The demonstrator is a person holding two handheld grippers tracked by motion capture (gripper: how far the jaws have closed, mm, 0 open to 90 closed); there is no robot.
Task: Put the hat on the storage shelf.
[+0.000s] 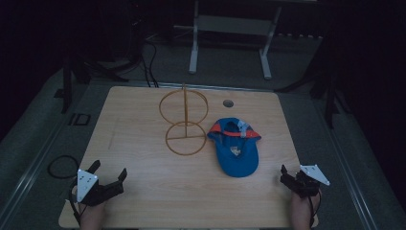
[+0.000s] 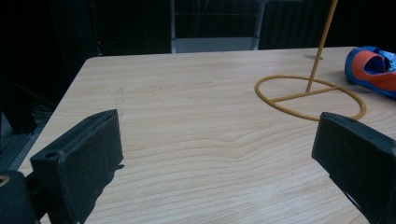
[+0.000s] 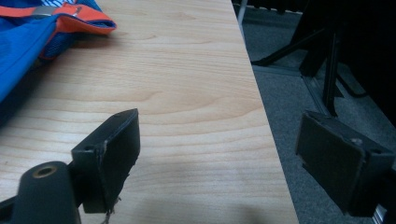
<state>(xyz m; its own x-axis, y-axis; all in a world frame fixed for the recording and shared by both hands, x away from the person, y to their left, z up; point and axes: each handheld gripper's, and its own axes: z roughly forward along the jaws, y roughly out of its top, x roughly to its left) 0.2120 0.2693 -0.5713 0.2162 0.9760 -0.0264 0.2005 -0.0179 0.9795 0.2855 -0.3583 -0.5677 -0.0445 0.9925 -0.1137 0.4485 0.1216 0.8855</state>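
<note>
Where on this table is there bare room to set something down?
Bare wood left of the wire stand, and the whole near strip between the two tongs. Crowded only mid-table, where the cap lies close beside the stand's base.

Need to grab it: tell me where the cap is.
In the high view the blue cap lies right of centre on the table, beside the wire stand.

In the left gripper view the cap [image 2: 373, 70] ran off the right edge, and the wire stand [image 2: 310, 95] lost its upper hoop at the top. The right gripper view cropped the cap [image 3: 28, 37] at its left and top edges — the small pale object inside it stayed too small to identify.
</note>
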